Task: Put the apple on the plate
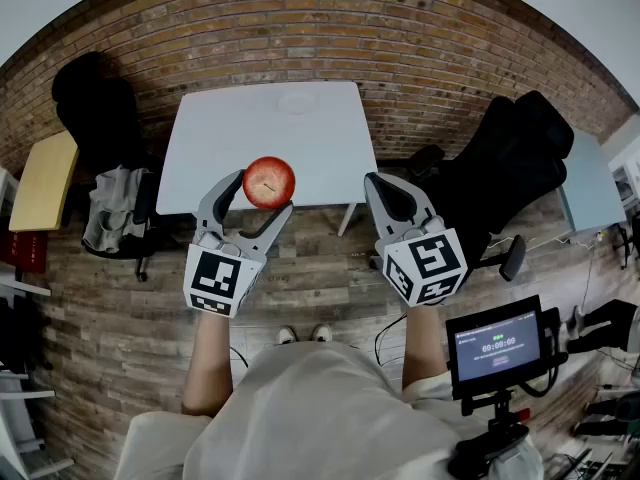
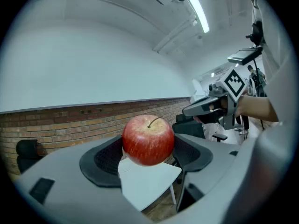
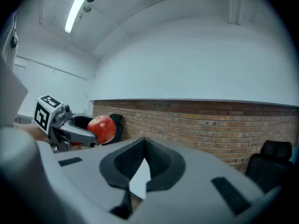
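- The apple [image 1: 268,181] is picked up but not delivered: it hangs in the air short of the white table [image 1: 215,153], and the plate [image 1: 297,101] at the table's far edge is bare.
- The left gripper [image 1: 262,196] has its jaws spread wide, clamping the apple's sides.
- The right gripper [image 1: 378,183] has its jaws together and holds nothing.

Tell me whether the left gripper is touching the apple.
Touching. The left gripper view shows the apple clamped between both pads of the left gripper.
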`<action>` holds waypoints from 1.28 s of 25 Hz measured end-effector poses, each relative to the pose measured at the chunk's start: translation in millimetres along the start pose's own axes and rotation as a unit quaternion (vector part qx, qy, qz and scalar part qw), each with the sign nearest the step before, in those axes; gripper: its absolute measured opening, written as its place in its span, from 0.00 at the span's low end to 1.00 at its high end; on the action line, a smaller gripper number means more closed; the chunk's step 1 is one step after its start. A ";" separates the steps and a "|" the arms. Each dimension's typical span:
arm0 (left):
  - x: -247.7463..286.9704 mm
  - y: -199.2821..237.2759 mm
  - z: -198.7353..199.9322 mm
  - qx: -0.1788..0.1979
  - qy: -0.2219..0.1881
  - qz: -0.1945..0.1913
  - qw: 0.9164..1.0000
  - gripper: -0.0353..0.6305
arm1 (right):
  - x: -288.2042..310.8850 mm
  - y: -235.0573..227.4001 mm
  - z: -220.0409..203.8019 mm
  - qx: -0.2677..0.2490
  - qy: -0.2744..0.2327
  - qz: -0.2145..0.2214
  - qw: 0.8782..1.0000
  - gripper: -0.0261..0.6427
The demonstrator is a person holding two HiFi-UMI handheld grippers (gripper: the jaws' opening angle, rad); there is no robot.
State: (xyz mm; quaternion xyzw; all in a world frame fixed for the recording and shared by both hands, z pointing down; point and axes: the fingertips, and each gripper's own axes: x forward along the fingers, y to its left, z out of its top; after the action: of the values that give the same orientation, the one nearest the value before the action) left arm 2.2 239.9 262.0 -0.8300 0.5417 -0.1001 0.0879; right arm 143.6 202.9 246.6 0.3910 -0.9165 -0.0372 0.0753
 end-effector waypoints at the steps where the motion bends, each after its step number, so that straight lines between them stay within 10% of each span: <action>1: 0.0 0.1 -0.2 0.000 0.000 0.000 1.000 0.58 | 0.2 0.1 -1.0 0.000 0.001 0.000 1.000 0.04; 32: 45.4 -27.3 -6.2 -0.013 0.022 0.042 0.999 0.58 | 9.4 -34.6 -14.5 0.074 -0.034 0.127 0.989 0.04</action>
State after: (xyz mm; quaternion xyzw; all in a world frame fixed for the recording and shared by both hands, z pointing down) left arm 42.5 208.9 278.2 -0.8053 0.5788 -0.1076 0.0697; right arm 164.3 172.1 257.6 0.2745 -0.9610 0.0269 0.0189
